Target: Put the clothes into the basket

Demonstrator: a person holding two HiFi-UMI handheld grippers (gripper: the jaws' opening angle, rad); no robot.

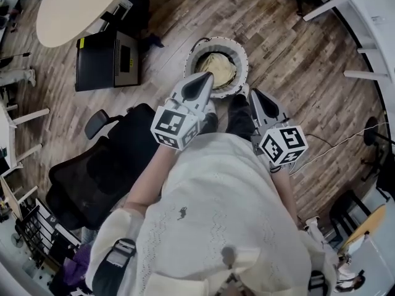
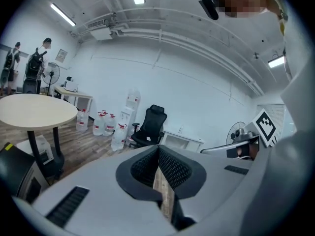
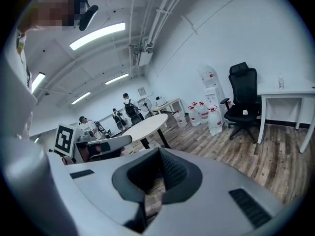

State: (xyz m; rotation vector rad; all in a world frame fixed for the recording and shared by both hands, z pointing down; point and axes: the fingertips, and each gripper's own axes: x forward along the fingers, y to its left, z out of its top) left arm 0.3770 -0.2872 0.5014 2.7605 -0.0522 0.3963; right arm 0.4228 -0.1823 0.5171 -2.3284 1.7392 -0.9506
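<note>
We're looking steeply down here, and the left gripper has its jaws clenched tight with nothing between them; only a sliver of wooden floor shows through the slit in its own view. From above, those left tips line up with the near rim of the white laundry basket, which stands on the floor just ahead of the jaws. The cream clothes lie bundled inside the basket, just beyond the left tips. Over on the other side, the right gripper is pinched together too, empty as well, its tips just to the right of the basket's near edge and apart from it. Both pairs of jaws point forward and slightly downward. A black office chair sits off to the left of the left jaws, and a round table stands well beyond it. Far ahead of the left jaws, in the left gripper view, we pick out water bottles lined up against the white wall.
</note>
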